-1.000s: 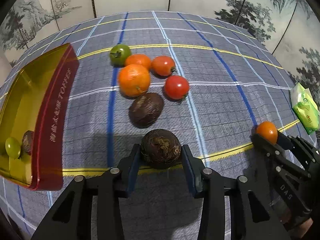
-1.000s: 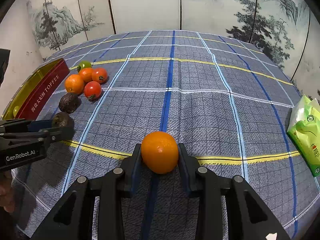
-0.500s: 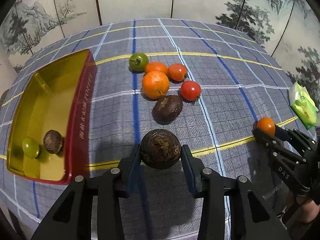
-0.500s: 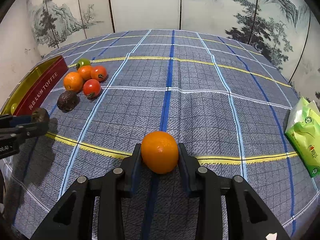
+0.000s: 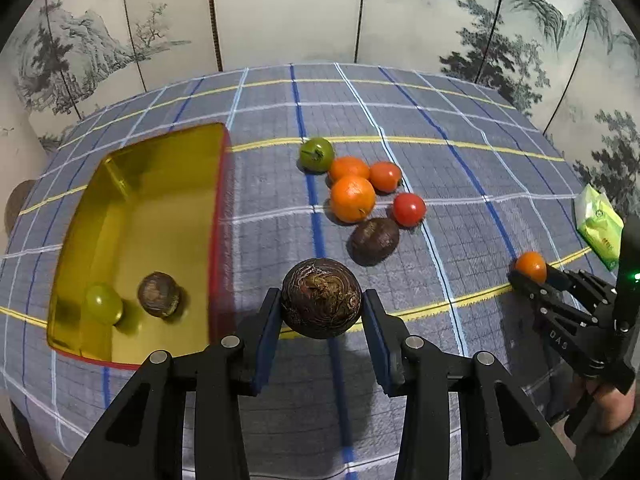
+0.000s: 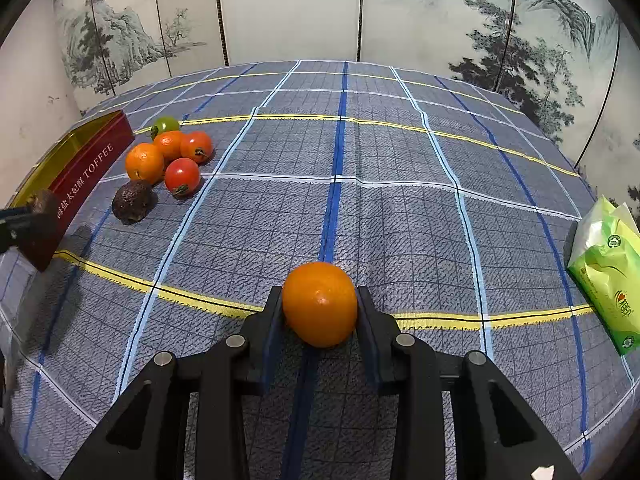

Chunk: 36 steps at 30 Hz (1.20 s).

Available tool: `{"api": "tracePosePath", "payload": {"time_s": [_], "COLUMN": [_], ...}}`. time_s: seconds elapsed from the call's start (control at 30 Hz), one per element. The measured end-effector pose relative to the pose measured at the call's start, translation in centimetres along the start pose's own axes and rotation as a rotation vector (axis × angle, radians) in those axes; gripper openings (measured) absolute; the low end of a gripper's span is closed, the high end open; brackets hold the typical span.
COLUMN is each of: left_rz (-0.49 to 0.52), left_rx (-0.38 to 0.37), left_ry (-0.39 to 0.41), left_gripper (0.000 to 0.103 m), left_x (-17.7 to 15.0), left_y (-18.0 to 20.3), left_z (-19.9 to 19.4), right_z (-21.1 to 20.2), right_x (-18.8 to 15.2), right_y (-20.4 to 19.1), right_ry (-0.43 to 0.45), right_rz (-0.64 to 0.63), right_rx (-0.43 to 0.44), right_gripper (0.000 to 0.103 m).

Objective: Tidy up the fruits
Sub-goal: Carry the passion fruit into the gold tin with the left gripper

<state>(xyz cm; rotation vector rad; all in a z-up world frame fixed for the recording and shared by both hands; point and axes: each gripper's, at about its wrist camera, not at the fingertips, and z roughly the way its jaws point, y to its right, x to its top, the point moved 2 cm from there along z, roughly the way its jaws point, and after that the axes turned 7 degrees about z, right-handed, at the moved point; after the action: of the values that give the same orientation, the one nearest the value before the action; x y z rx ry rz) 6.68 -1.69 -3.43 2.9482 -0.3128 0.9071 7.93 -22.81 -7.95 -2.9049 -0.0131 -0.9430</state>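
Observation:
My left gripper (image 5: 322, 308) is shut on a dark brown wrinkled fruit (image 5: 321, 297) and holds it above the cloth, just right of the gold-lined red toffee tin (image 5: 160, 184). The tin holds a green grape (image 5: 103, 303) and a brown fruit (image 5: 159, 294). My right gripper (image 6: 319, 312) is shut on a small orange (image 6: 319, 303) above the yellow stripe; it also shows in the left wrist view (image 5: 530, 267). A pile of fruit lies on the cloth: a green tomato (image 5: 317, 153), two oranges (image 5: 352, 198), two red tomatoes (image 5: 409, 209) and a dark avocado (image 5: 374, 239).
A green tissue pack (image 6: 608, 272) lies at the table's right edge. The table wears a blue plaid cloth (image 6: 400, 208) with yellow stripes. A painted folding screen (image 6: 288, 8) stands behind the table.
My left gripper has risen and moved left with the brown fruit, so the tin's inside now shows in full. My right gripper has stayed still with the orange.

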Motion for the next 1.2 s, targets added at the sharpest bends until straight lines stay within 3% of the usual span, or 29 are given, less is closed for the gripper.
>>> {"api": "tracePosePath", "payload": {"time_s": [0.57, 0.97, 1.2], "left_rz": [-0.089, -0.145, -0.183], "left_rx": [0.113, 0.215, 0.223], "left_ry": [0.032, 0.002, -0.03], "left_gripper": [0.041, 0.041, 0.041], "left_x": [0.6, -0.1, -0.2], "left_y": [-7.8, -13.9, -16.8], "left_z": [-1.3, 0.2, 1.8], "right_z": [0.0, 0.1, 0.1], "right_x": [0.0, 0.0, 0.0], "right_y": [0.0, 0.0, 0.1], "right_ry": [0.0, -0.006, -0.006], "right_rz": [0.003, 0.001, 0.004], "right_rx": [-0.002, -0.009, -0.012], "right_gripper": [0.032, 0.032, 0.032]}}
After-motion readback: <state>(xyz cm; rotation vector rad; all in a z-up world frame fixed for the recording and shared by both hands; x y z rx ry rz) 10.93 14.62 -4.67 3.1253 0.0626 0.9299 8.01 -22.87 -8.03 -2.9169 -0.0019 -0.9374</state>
